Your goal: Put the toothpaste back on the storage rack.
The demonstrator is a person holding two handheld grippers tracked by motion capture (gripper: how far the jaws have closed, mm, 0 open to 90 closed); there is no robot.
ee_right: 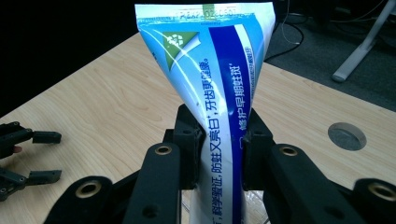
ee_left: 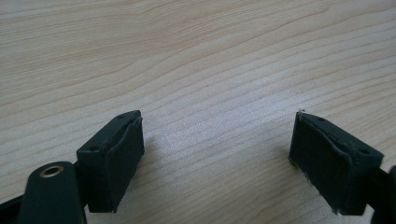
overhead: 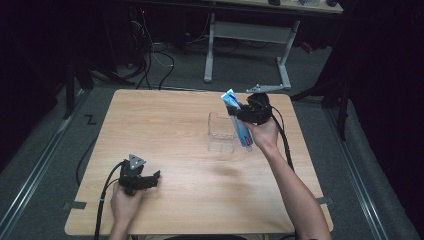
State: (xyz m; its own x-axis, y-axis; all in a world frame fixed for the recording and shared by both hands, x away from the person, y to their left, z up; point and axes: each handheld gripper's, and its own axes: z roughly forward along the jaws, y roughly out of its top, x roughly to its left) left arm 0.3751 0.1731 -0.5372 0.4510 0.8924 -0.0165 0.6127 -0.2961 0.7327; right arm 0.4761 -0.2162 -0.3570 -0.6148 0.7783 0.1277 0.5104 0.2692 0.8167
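Observation:
A blue and white toothpaste tube [overhead: 239, 121] hangs tilted over the right side of a clear plastic box [overhead: 220, 133] at the table's middle right. My right gripper [overhead: 244, 114] is shut on the tube's middle; in the right gripper view the pads squeeze the toothpaste tube [ee_right: 219, 93] from both sides, its flat crimped end up. My left gripper [overhead: 150, 180] rests low on the table at the front left, jaws wide apart with only bare wood between them. Its left fingertip [ee_left: 116, 154] and the right one frame plain tabletop.
The wooden table [overhead: 165, 125] has a round cable hole [ee_right: 346, 136] near its far edge. Beyond the table stand a desk frame [overhead: 250, 45] and loose cables [overhead: 155, 60] on the grey floor. My left gripper [ee_right: 30, 158] shows small at the left edge of the right gripper view.

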